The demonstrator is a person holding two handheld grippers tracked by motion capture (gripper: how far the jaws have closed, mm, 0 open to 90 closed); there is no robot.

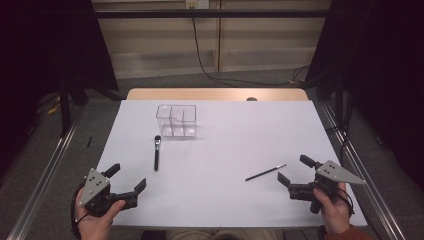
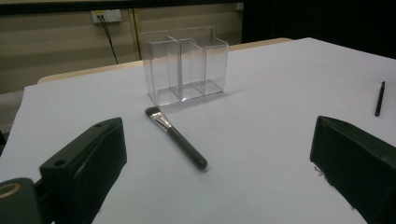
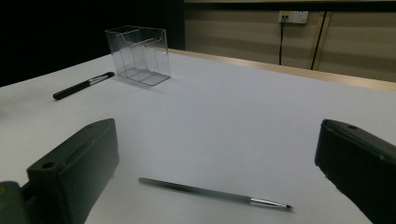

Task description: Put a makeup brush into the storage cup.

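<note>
Clearly both grippers idle: left gripper [image 1: 128, 178] and right gripper [image 1: 294, 169] gape wide, hold nothing. Flat brush [image 1: 156, 153] lies at 12 o'clock of left gripper, just beside clear organizer [image 1: 176, 120]. Thin brush [image 1: 265, 172] sits at 10 o'clock of right gripper. Both probably light, stiff, slippery; pinch mid-handle, spare bristles.

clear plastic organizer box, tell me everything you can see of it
The clear plastic organizer box is see-through, apparently acrylic, with inner walls dividing it into compartments, all empty. It stands upright with its top open, on the white table toward the far left side. The black-handled makeup brush lies just in front of it, not touching. Nothing else is near it.
</note>
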